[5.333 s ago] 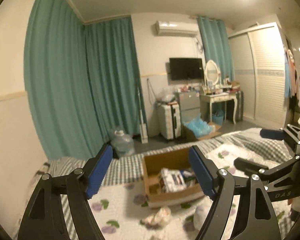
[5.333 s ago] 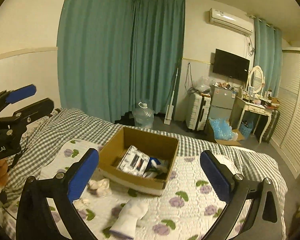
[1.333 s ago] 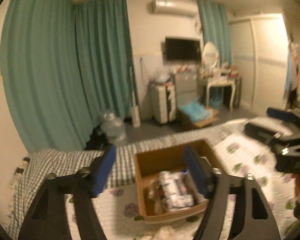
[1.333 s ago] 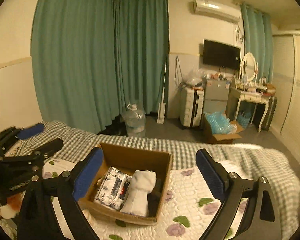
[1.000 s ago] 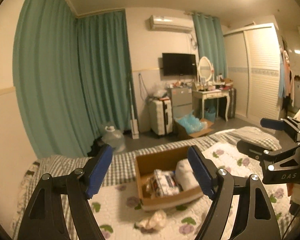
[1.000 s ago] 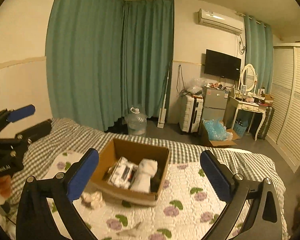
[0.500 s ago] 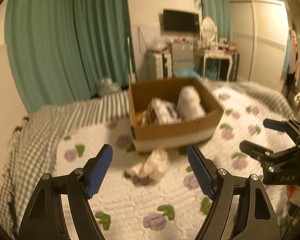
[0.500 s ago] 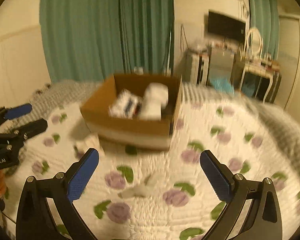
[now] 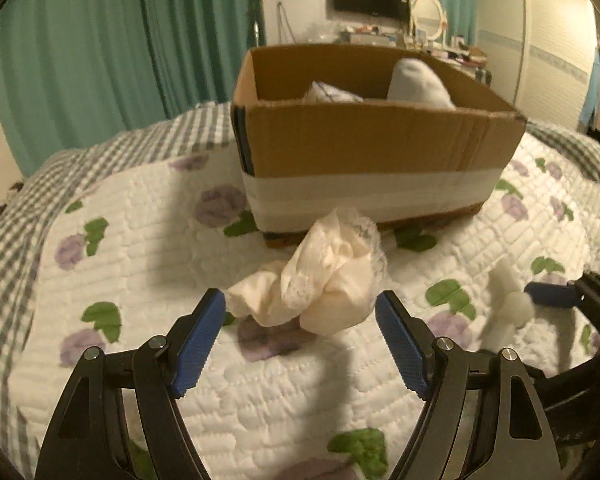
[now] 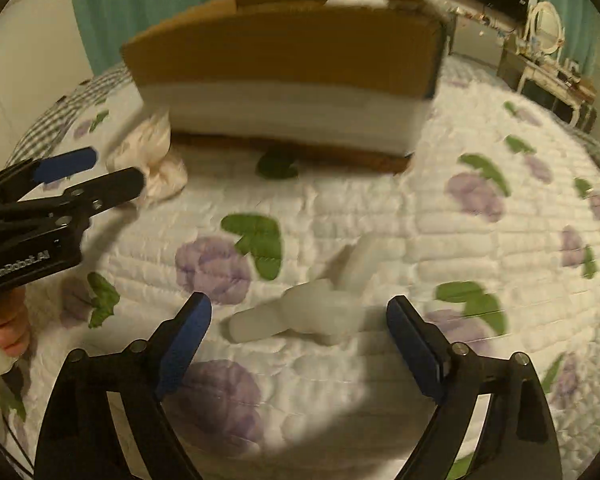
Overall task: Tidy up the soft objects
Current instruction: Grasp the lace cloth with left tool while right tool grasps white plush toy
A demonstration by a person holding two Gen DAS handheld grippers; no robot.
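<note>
Cream, lace-edged cloth [image 9: 324,280] lies crumpled into a soft heap on the floral quilt [image 9: 148,248], just in front of the cardboard box [image 9: 364,148], with the left gripper [image 9: 300,340] low over the quilt, its blue-padded jaws spread wide to either side of the heap's near edge and touching nothing. Further right, a pale white sock [image 10: 300,312], limp and bent, lies flat on the quilt apart from the box, and the right gripper [image 10: 300,340] hangs just short of it, jaws likewise wide apart and empty. Inside the box a white rolled sock [image 9: 418,80] stands up beside a patterned packet [image 9: 332,94].
</note>
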